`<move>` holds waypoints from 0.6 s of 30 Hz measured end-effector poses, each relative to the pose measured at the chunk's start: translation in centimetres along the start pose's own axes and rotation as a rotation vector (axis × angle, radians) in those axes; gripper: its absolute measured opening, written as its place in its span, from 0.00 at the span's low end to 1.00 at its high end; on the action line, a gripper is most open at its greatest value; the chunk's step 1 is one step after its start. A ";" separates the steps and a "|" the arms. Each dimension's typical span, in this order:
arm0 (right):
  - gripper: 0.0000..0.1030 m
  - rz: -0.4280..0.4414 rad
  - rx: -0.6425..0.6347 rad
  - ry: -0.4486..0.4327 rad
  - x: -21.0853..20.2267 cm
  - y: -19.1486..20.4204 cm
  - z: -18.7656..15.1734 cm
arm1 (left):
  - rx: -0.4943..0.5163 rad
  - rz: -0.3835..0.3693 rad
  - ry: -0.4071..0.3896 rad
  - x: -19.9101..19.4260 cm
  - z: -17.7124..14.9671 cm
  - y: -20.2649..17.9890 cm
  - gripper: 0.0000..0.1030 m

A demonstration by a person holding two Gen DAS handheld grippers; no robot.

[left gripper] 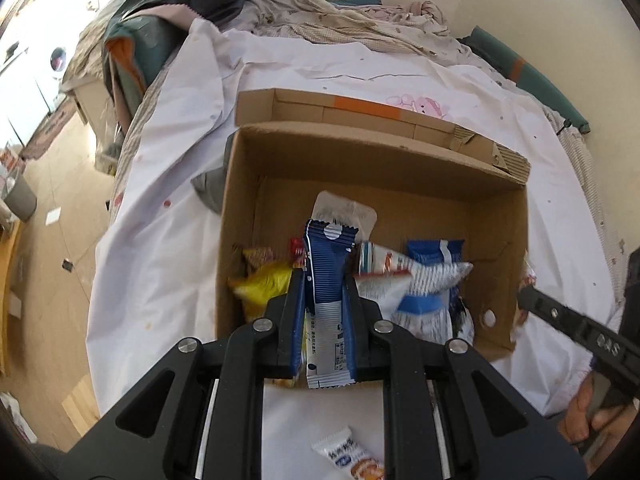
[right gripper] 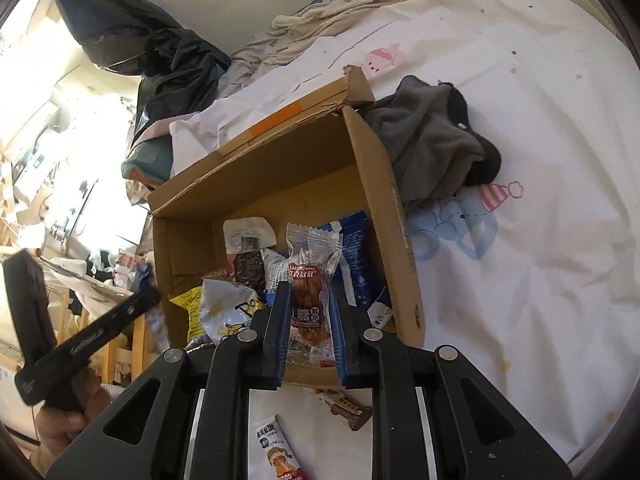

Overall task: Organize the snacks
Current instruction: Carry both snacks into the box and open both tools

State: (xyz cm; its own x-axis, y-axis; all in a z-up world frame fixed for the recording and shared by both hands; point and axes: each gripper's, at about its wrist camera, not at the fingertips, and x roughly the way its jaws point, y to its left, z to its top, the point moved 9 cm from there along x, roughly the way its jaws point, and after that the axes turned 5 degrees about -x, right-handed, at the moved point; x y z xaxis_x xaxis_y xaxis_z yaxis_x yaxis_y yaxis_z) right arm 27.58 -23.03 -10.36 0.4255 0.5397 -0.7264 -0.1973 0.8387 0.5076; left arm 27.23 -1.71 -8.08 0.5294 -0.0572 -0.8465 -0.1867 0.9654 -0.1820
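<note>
An open cardboard box [left gripper: 496,232] stands on a white bedsheet and holds several snack packets; it also shows in the right wrist view [right gripper: 384,184]. My left gripper [left gripper: 323,280] is shut on a blue and white snack packet [left gripper: 326,272], held upright over the box's near edge. My right gripper [right gripper: 310,292] is shut on a clear packet of brown twisted snacks [right gripper: 310,280], held over the box's near right corner. The right gripper also shows in the left wrist view [left gripper: 568,320], and the left gripper in the right wrist view [right gripper: 100,332].
Loose snack packets lie on the sheet under the grippers: a white one [left gripper: 352,456], another white one [right gripper: 276,448] and a brown one [right gripper: 348,408]. A grey cloth [right gripper: 432,148] lies right of the box. Crumpled bedding [left gripper: 340,12] and a black bag [right gripper: 160,64] lie behind.
</note>
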 end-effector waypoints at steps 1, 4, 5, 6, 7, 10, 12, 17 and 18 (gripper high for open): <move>0.19 0.000 0.000 0.002 0.1 0.0 0.0 | 0.008 0.007 -0.002 0.3 0.3 -0.2 0.13; 0.19 0.006 -0.007 0.001 0.3 0.2 0.1 | 0.033 0.039 -0.018 1.1 1.2 -0.5 0.13; 0.19 0.006 -0.012 -0.003 0.3 0.3 0.2 | 0.046 0.058 -0.031 1.2 1.5 -0.5 0.13; 0.20 0.005 -0.016 -0.007 0.3 0.4 0.4 | 0.057 0.071 -0.040 1.3 1.7 -0.5 0.13; 0.20 0.003 -0.018 -0.008 0.3 0.3 0.5 | 0.069 0.078 -0.048 1.5 1.9 -0.6 0.13; 0.20 0.007 -0.007 0.005 0.7 0.1 0.5 | 0.084 0.070 -0.060 1.7 2.3 -0.7 0.13; 0.20 0.008 0.000 0.013 0.9 0.0 0.4 | 0.087 0.054 -0.063 1.8 2.3 -1.0 0.13; 0.22 0.011 -0.001 0.007 0.9 0.0 0.5 | 0.099 0.104 -0.067 2.3 2.1 -0.7 0.14; 0.22 0.007 0.002 0.008 1.0 0.0 0.5 | 0.106 0.115 -0.067 2.4 2.1 -0.7 0.14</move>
State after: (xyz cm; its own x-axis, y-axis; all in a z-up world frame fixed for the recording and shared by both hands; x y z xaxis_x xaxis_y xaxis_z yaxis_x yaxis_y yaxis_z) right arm 28.43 -22.56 -10.88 0.4170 0.5463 -0.7264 -0.1989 0.8347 0.5135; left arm 30.33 -2.00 -8.95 0.5644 0.0692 -0.8226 -0.1626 0.9863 -0.0286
